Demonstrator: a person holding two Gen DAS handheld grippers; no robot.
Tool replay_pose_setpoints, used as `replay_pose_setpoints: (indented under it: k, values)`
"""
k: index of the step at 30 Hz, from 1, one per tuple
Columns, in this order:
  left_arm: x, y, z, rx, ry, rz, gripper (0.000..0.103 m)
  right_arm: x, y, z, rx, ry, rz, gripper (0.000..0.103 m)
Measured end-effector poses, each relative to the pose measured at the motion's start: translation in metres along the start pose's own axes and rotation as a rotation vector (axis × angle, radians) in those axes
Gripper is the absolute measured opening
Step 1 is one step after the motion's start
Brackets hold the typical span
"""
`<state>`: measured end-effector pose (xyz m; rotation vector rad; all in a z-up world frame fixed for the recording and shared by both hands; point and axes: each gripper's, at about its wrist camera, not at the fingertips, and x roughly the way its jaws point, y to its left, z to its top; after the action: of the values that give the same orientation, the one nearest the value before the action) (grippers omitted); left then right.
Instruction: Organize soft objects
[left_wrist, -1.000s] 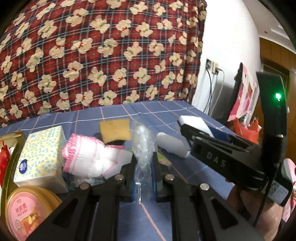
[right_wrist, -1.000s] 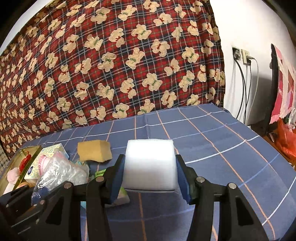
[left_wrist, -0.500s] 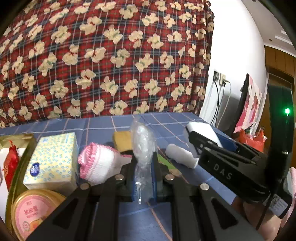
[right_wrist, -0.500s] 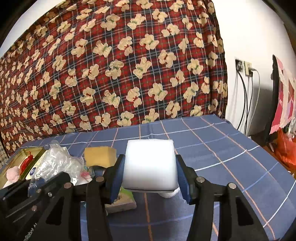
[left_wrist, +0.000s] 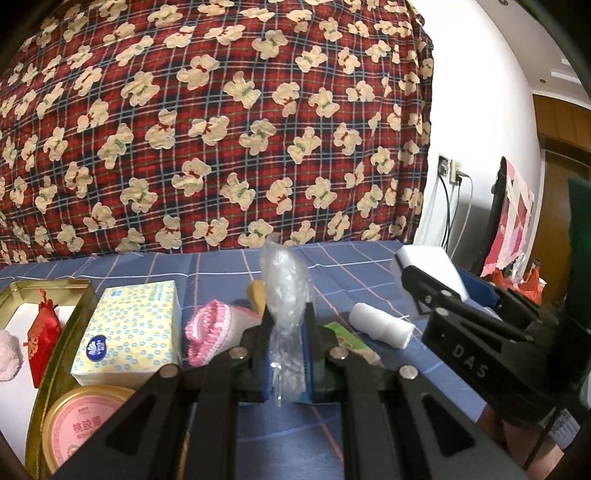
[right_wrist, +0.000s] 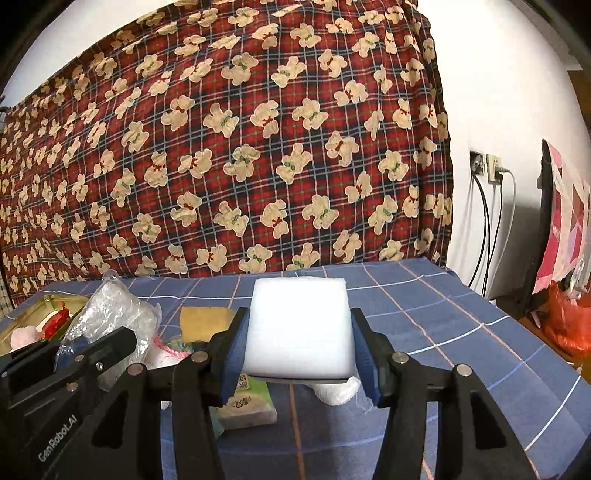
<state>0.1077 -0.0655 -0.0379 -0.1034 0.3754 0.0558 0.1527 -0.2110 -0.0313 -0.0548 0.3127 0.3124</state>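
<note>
Stowed in gold tin (left_wrist: 55, 373): red pouch (left_wrist: 43, 332), pink puff. Held aloft: clear plastic bag (left_wrist: 284, 295) pinched in left tongs (left_wrist: 288, 354); white foam block (right_wrist: 299, 332) clamped in right tongs (right_wrist: 299, 354). Loose on desk (right_wrist: 461, 332): tissue pack (left_wrist: 129, 328), yellow sponge (right_wrist: 203, 321), gauze roll (left_wrist: 380, 325).

I see a white sponge (right_wrist: 299, 328), a blue checked tablecloth (right_wrist: 443, 314) and a red plaid blanket (right_wrist: 240, 147) (cream bears).

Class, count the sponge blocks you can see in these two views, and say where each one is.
2: a white rectangular foam sponge block clamped in the right gripper; a yellow-brown sponge block lying on the blue checked tablecloth behind. Others may be hidden.
</note>
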Motion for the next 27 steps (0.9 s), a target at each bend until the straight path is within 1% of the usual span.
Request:
replay_pose_setpoints:
  k: [8, 12, 20, 27]
  values:
    - [-0.006, 0.002, -0.001, 0.004, -0.035, 0.023, 0.01, -0.004, 0.001, 0.0, 0.002, -0.019, -0.001, 0.055]
    - [-0.01, 0.003, 0.0, 0.012, -0.062, 0.039, 0.01, -0.01, -0.001, 0.001, 0.016, -0.052, 0.016, 0.055]
    - [-0.017, 0.007, 0.0, 0.002, -0.103, 0.051, 0.01, -0.017, 0.003, 0.002, 0.003, -0.092, 0.007, 0.055]
    - [-0.021, 0.014, 0.001, -0.025, -0.123, 0.085, 0.01, -0.021, 0.004, 0.002, 0.003, -0.115, 0.005, 0.055]
